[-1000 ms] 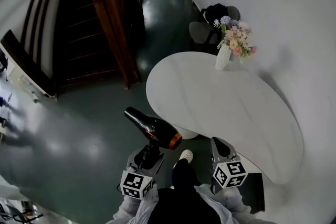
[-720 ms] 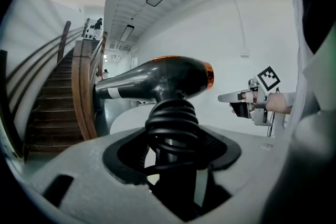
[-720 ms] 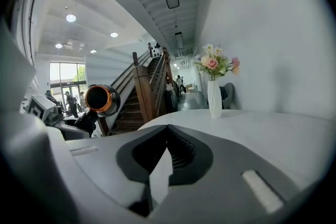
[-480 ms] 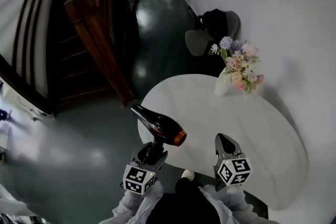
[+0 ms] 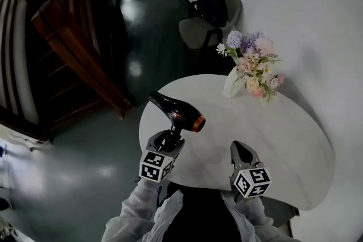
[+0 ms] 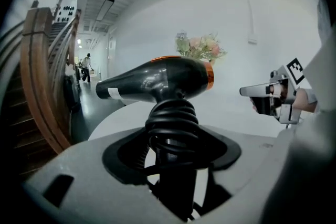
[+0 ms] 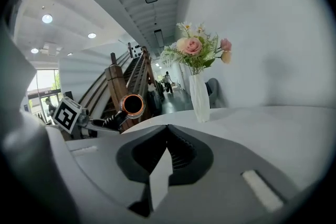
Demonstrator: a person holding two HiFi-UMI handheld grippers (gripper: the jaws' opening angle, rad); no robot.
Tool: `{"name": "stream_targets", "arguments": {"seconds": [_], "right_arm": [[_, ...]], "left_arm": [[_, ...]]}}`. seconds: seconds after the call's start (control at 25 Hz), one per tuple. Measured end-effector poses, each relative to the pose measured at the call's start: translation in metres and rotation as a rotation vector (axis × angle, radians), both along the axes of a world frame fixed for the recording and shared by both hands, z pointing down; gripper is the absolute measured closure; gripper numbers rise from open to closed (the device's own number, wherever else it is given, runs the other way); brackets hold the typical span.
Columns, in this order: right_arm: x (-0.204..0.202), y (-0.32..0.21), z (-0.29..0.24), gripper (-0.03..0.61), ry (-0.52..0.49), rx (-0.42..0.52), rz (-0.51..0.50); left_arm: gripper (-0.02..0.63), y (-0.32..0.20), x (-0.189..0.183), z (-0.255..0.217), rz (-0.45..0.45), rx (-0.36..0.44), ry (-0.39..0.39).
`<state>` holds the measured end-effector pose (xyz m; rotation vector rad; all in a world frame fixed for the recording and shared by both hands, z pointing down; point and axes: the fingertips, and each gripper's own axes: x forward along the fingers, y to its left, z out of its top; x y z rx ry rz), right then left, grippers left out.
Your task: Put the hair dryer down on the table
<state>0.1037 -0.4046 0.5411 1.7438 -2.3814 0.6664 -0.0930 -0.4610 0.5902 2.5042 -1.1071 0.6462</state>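
Note:
A black hair dryer [image 5: 174, 112] with an orange ring round its mouth stands upright in my left gripper [image 5: 170, 139], which is shut on its cord-wrapped handle [image 6: 170, 123]. The dryer hangs above the left edge of the white oval table [image 5: 278, 139], its mouth pointing right. In the left gripper view its body [image 6: 157, 78] lies across the frame above my left gripper [image 6: 170, 136]. My right gripper [image 5: 239, 149] is over the table's near side, shut and with nothing in it. In the right gripper view my right gripper [image 7: 168, 128] shows its jaws meeting, and the dryer's mouth [image 7: 131, 105] is at the left.
A white vase of pastel flowers [image 5: 244, 68] stands at the table's far edge, and shows in the right gripper view as vase [image 7: 199, 97]. Beyond it is a grey chair [image 5: 201, 31] with a black bag. A wooden staircase [image 5: 74, 59] rises at the left over dark green floor.
I have come closer to the table. The hair dryer, still in my left gripper, has gone from over the floor to above the table's left edge. The right gripper now hangs over the tabletop.

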Motion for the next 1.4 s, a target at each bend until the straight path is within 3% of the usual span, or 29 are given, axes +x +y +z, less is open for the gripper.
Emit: {"name": "stream_targets", "arguments": {"seconds": [0.4,0.64,0.84,1.16,1.2,1.24,1.4], "right_arm": [[-0.020,0.002,0.013,0.569,0.001,-0.065,0.201],[-0.036,0.002,0.015,0.569,0.020,-0.080,0.217],[-0.034,0.004,0.015,0.569,0.031,-0.086,0.229],[-0.035,0.013,0.007,0.569,0.035,-0.079,0.206],[-0.035,0.015,0.005,0.569,0.032,-0.075,0.197],[-0.035,0.017,0.003,0.569,0.025,-0.070,0.189],[-0.033,0.019,-0.004,0.569,-0.048,-0.052,0.183]], "left_arm": [[0.330,-0.064,0.009,0.059,0.157,-0.108,-0.090],[0.328,-0.086,0.010,0.090,0.151,-0.168,-0.155],[0.328,-0.085,0.015,0.108,0.170,-0.146,-0.227],[0.318,-0.084,0.018,0.113,0.180,-0.161,-0.222],[0.283,-0.083,0.017,0.112,0.179,-0.170,-0.216],[0.202,-0.081,0.016,0.109,0.175,-0.178,-0.205],[0.166,-0.076,0.008,0.078,0.127,-0.172,-0.113]]}}
